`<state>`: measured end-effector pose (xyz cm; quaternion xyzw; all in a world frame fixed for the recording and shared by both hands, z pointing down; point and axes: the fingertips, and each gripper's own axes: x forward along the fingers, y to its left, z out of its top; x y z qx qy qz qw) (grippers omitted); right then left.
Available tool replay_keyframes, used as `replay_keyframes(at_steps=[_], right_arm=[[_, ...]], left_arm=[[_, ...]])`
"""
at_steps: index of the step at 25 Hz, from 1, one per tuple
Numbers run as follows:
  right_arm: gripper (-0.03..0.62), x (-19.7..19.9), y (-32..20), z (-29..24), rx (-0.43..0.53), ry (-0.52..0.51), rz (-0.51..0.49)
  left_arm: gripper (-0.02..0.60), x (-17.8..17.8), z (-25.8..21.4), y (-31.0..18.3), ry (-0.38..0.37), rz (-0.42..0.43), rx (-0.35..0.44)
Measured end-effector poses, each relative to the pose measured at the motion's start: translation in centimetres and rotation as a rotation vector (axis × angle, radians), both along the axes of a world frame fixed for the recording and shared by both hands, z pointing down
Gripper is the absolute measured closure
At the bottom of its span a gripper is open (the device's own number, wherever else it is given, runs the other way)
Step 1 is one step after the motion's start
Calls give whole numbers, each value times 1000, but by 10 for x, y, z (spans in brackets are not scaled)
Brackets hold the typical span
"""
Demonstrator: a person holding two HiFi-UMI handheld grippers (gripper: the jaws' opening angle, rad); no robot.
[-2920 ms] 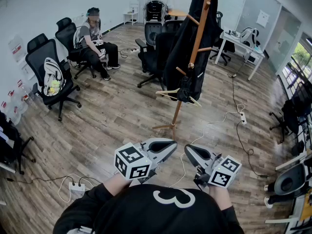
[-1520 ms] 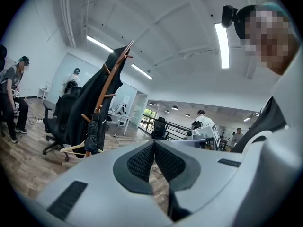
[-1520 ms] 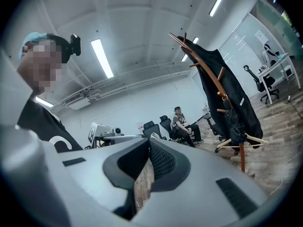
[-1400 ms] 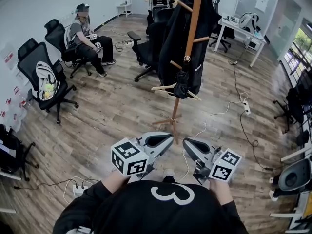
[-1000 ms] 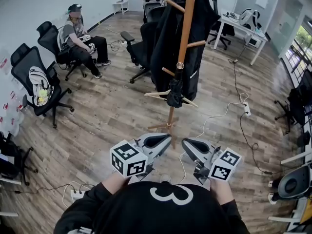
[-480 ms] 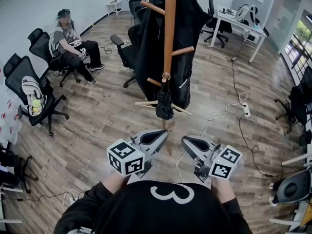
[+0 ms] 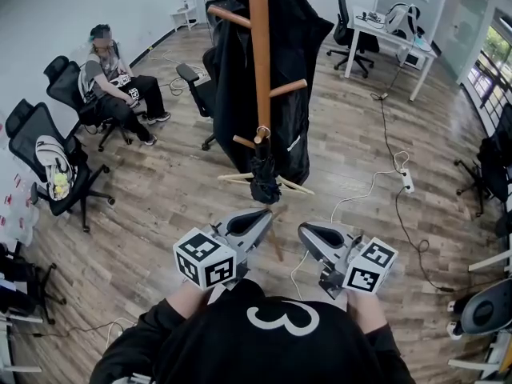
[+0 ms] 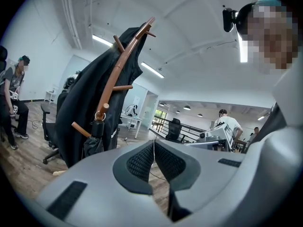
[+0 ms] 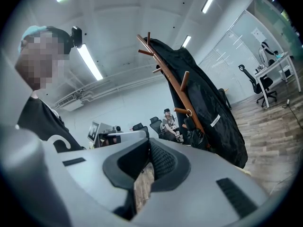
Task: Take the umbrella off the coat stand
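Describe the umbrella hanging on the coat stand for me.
The umbrella is a compact black one, folded shut, its fabric loosely bunched. It hangs straight down by a metal ring hooked on a low peg of the wooden coat stand. A black coat and a wooden hanger are behind it.

ahead of my left fingers (image 8: 85,188), matt grey plastic with black ribbed pads (image 8: 142,162), the coat stand (image 7: 259,54) was smooth varnished wood, its coat (image 7: 300,62) matt black cloth, the umbrella (image 7: 263,180) dull black fabric; beneath them the floor (image 7: 160,206) was satin wood plank.
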<state>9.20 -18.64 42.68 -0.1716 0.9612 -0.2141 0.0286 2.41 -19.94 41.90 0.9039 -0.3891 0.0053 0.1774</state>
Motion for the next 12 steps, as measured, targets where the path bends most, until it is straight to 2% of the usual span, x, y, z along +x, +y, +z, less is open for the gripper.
replay_keyframes(at_steps=[5,12], right_arm=[[567,3,-2,4,-6,5,18],[567,-3,-14,-3,-12,1,44]], left_arm=[[563,2,3,-6,-12,2,8],[561,-12,-3,-28,-22,-45,17]])
